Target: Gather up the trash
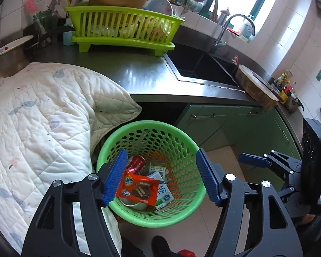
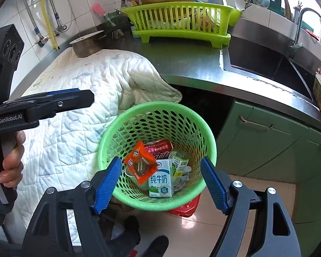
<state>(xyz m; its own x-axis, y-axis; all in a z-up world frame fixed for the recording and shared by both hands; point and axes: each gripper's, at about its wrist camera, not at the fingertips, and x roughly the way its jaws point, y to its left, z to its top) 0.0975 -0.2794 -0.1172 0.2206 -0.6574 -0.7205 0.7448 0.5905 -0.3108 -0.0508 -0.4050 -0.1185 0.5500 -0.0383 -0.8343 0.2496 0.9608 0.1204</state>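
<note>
Both claws hang spread over the green basket [image 1: 152,218], nothing pinched in either. The left gripper [image 1: 160,177] stands with its pads wide; the orange wafer wrapper [image 1: 139,187] lies just beside its left pad (touching or merely in front of it, I cannot tell), apparently loose on top of the heap. The right gripper [image 2: 160,184] is likewise spread and bare, poised above the rim.

In the basket with the wrapper lie a milk carton [image 2: 160,180], a red can [image 2: 160,150], a smaller crumpled carton [image 2: 178,162] and a white cup [image 2: 129,171].

These should all be light. The wrapper looks thin, slick and floppy, best nipped by a crimped edge. The carton seems stiff enough to clasp across its flat faces; the can would likely dent and slide, so grip its middle.
</note>
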